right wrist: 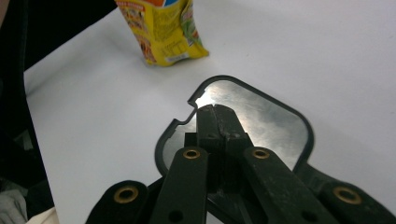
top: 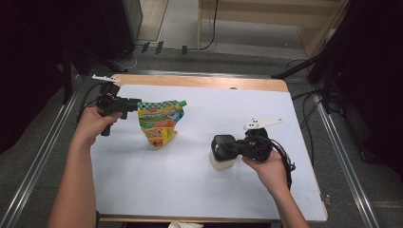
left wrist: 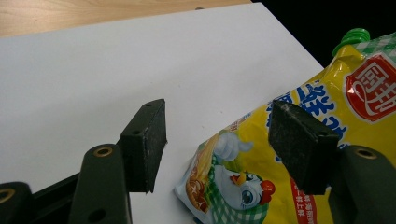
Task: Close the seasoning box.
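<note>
Pouch [top: 159, 122] held upright on desk [top: 199, 190], green cap on, between pads of part-open left gripper [top: 137, 103]. Right gripper [right wrist: 215, 122] closed, over lidded tub [top: 222, 160]; contents hidden.

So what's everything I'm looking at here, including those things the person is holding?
Pouch: one, yellow and green with a green cap, upright at the sheet's left, gripped at its top corner by the left tool.
Container: one, cream with a dark-rimmed shiny lid, at the sheet's right, under the right tool.
Sheet: one, white, covering the table.
Table: one, wooden, far edge showing.
Left tool: one, black, shut on the pouch.
Right tool: one, black, shut, above the lid.
Hands: two, each holding a tool.
</note>
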